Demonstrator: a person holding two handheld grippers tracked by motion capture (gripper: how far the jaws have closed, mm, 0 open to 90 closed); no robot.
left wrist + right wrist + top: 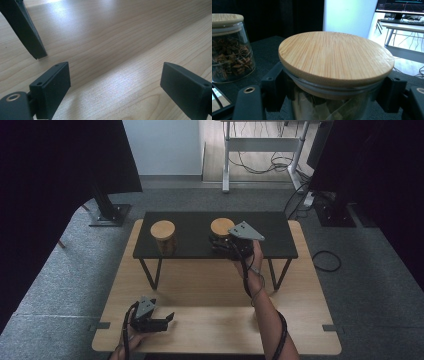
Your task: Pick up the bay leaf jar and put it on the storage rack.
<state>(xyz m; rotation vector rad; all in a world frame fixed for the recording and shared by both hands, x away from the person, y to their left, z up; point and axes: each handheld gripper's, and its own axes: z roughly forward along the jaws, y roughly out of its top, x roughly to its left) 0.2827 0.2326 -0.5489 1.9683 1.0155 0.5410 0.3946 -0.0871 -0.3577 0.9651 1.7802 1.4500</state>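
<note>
smooth pale wood table, matt black shelf, clear glass jars with striped wooden lids.

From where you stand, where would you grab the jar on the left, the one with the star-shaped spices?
Probably around the glass body of the left jar, just under its wooden lid, coming in level from the near side. It stands upright on the black shelf; the lid overhangs the glass, giving the open left claw a lip.

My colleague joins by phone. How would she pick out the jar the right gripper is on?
On the wooden table stands a low black shelf carrying two bamboo-lidded glass jars. Hers is the right jar, with the right gripper around it; the left jar, holding star anise, stands free.
</note>
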